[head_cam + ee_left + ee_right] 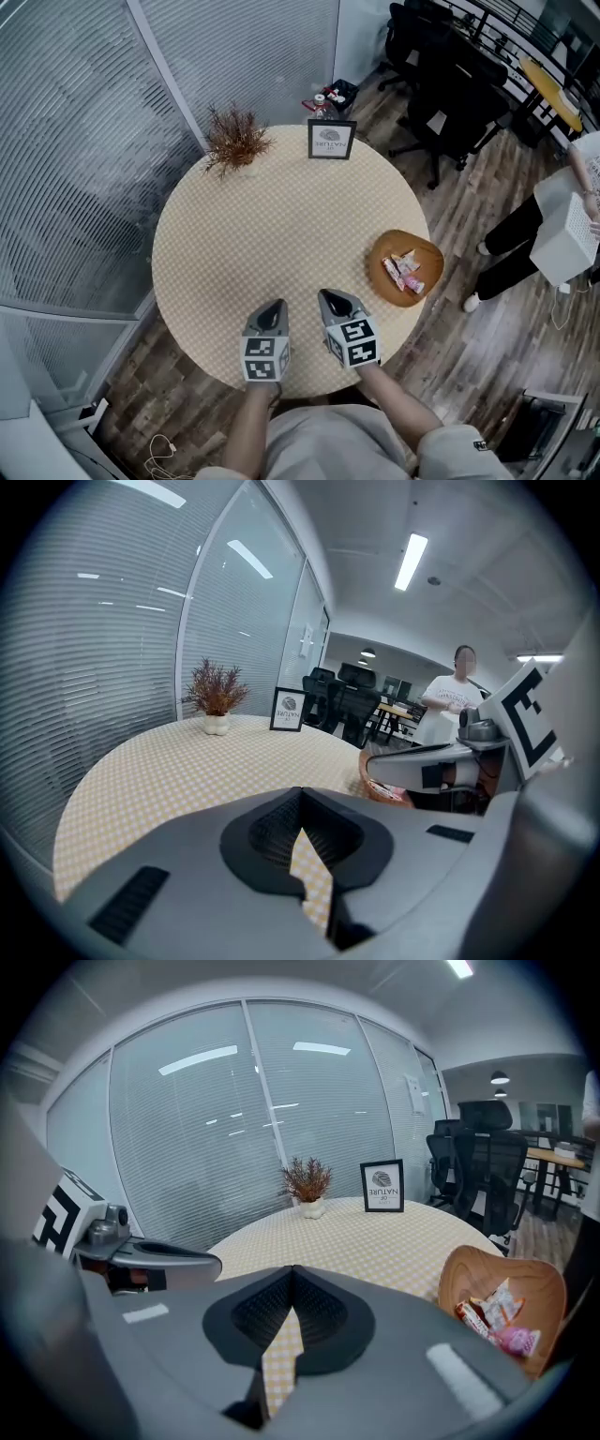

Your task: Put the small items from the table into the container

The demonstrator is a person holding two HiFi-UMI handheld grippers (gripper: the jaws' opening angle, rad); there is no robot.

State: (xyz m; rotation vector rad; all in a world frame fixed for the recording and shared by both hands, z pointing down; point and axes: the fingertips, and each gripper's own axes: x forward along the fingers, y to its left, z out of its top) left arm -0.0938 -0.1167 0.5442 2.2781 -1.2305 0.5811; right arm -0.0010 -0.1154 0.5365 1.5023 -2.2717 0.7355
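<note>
The left tool [273, 309] and right tool [334, 301] are hanging side by side over the near edge of the tabletop [281, 216], the jaws of each pressed together on nothing. The snack packets [404, 271] are lying in the wooden bowl [429, 251], rightward of the nearer right tool. From the left tool's side, the bowl is mostly hidden.

Both claws are clamped fully shut, nothing pinched in either one. The left claw [271, 314] and right claw [334, 300] sit side by side, close but not touching, both pointing forward and tilted down, with the right tip a bit further ahead. The left forearm [246, 427] runs straight back, and the right forearm [398, 403] angles out to the side.
</note>
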